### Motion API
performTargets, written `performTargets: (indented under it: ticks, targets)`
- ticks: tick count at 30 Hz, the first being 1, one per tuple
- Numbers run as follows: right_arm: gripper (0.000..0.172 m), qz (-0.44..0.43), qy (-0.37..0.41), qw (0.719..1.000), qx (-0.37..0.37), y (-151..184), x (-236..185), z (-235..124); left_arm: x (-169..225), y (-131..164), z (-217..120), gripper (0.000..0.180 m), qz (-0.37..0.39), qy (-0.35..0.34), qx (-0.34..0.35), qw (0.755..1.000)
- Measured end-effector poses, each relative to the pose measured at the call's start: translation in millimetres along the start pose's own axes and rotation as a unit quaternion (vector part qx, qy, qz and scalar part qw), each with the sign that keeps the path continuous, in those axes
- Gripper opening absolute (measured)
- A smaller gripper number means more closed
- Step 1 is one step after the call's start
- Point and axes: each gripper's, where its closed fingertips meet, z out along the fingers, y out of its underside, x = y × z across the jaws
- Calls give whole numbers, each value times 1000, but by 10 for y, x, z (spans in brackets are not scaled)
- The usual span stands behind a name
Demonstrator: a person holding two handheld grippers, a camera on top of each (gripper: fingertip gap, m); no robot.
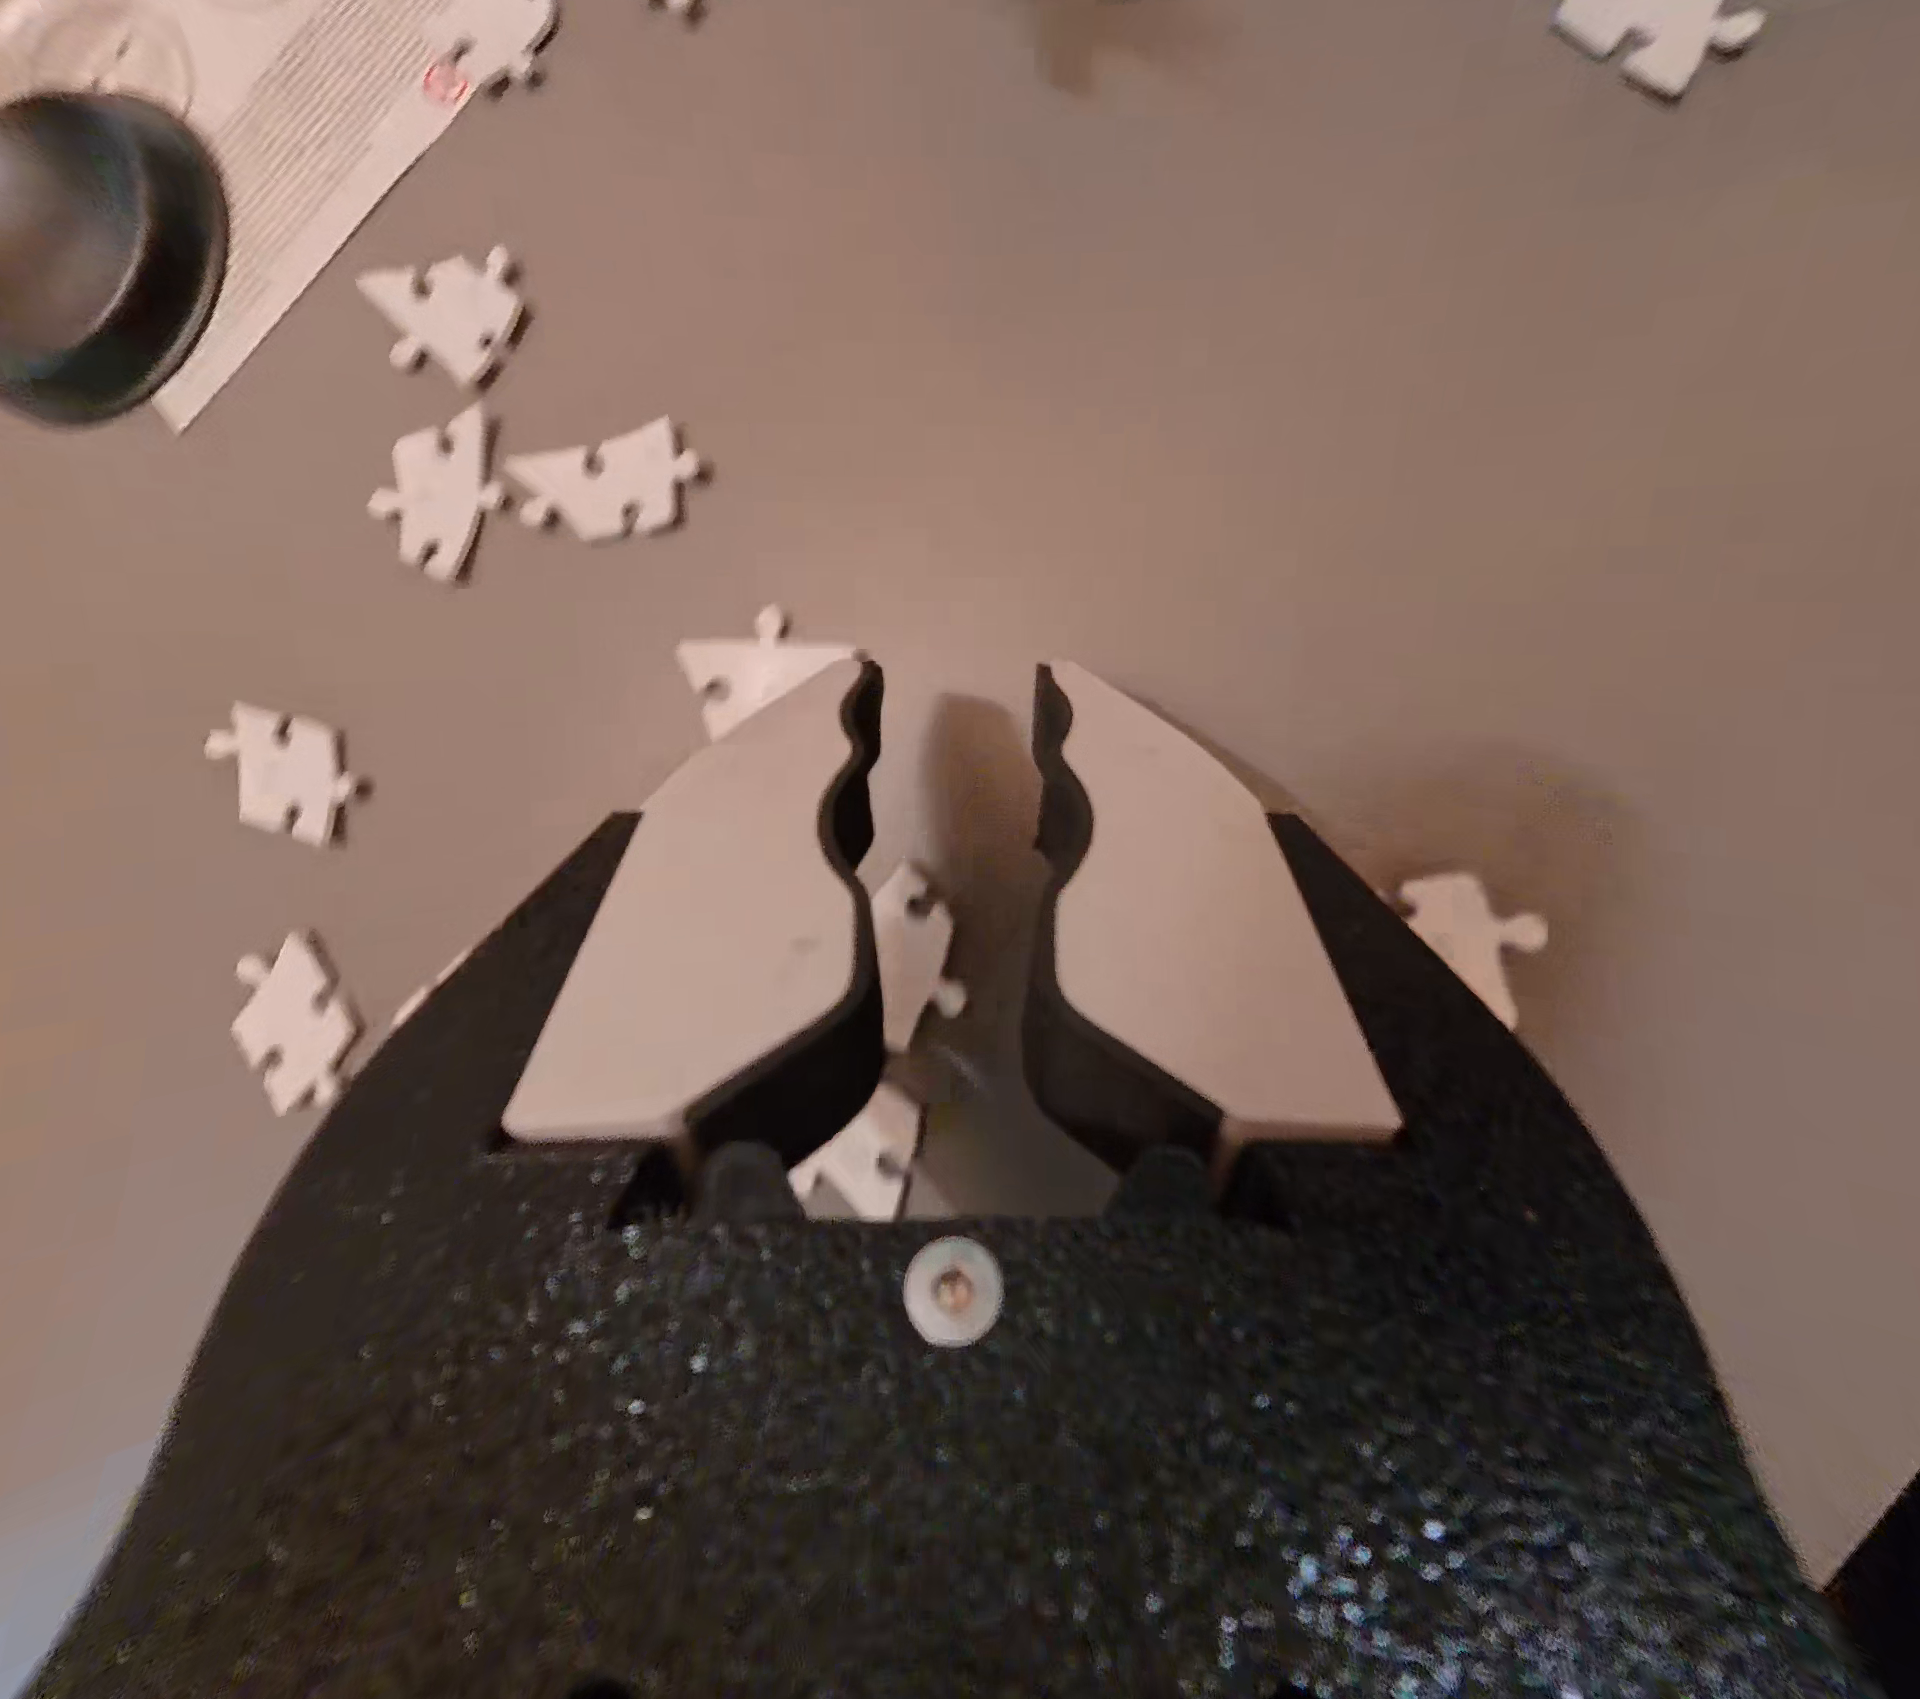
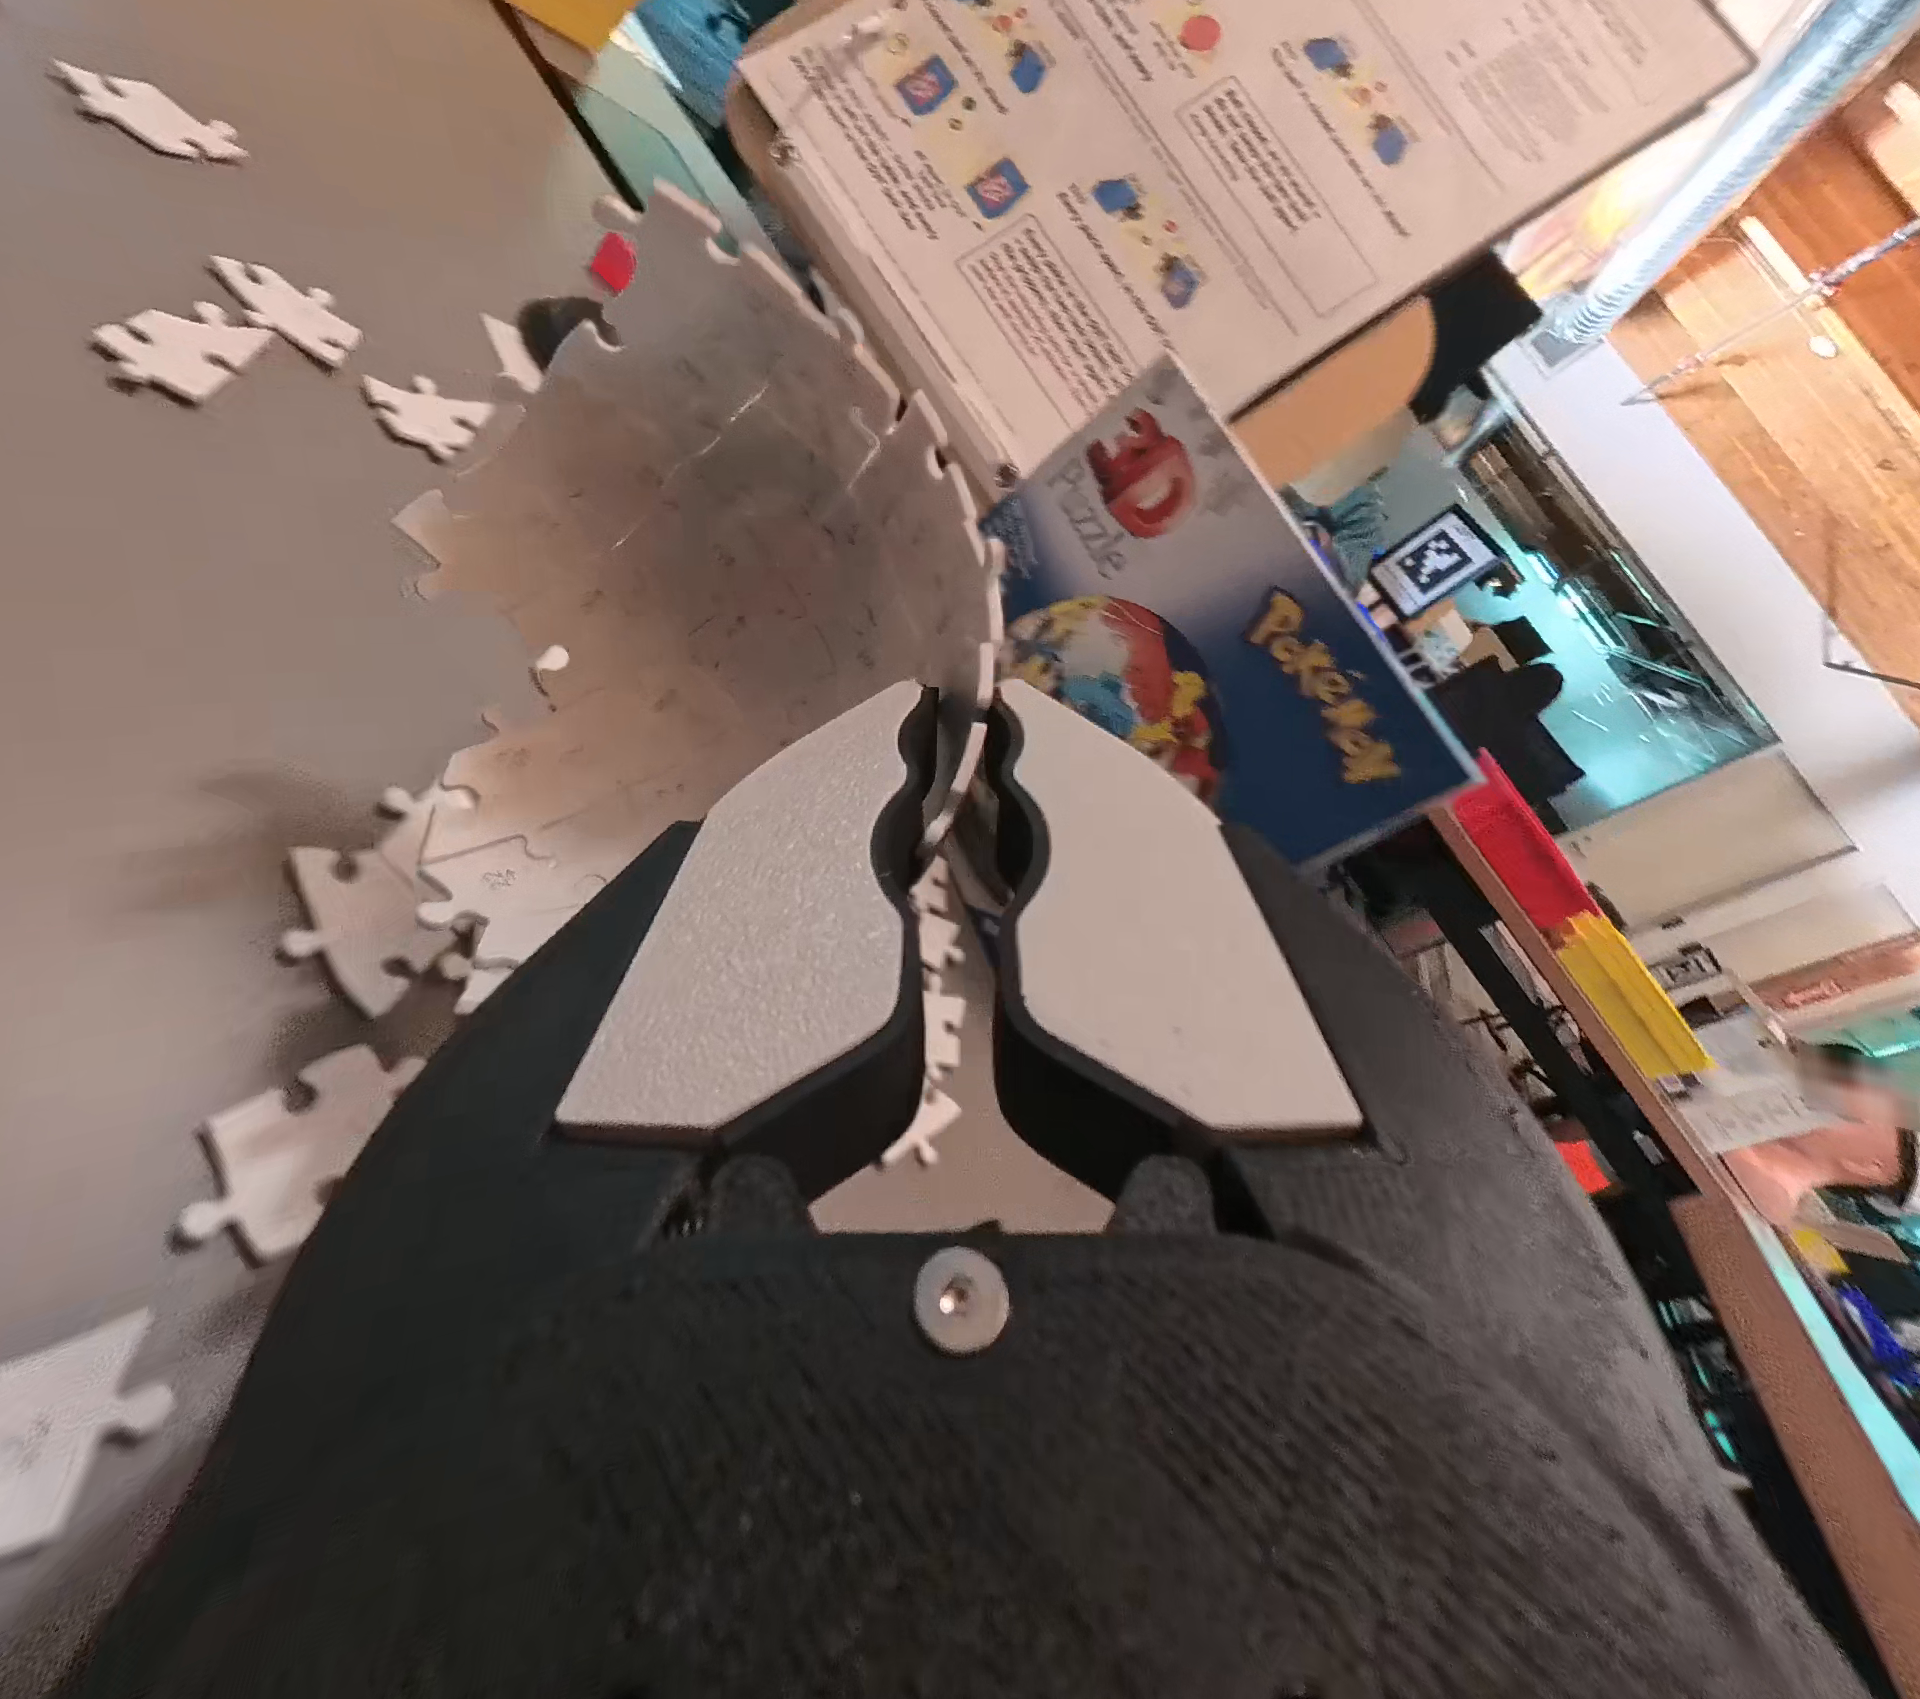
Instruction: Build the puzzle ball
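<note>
Tilting right gripper (image 2: 961, 714) fingers clamped on curved puzzle shell (image 2: 727, 527), left gripper (image 1: 956, 683) fingers apart over table (image 1: 1247, 402).

place: open office or lab
evidence: grey worktop (image 2: 208, 506), fiducial marker screen (image 2: 1439, 574) mid right, exposed duct (image 2: 1766, 122) upper right

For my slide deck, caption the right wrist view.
Right gripper jaws clamp the rim of a curved puzzle shell above the table.
</note>
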Motion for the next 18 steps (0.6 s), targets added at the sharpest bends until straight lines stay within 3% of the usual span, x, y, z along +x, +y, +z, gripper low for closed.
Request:
performTargets:
  ticks: [1,8,18]
  targets:
    - [8,3,7,1000,-2,30,84,-52,50,-69,47,27,7,8,4,1000]
    - [8,5,59,998,-29,287,531,-350,212,-428,353,27,20,28,11,999]
    - [8,27,87,995,-35,439,726,-484,468,-1018,747,27,58,49,42,996]
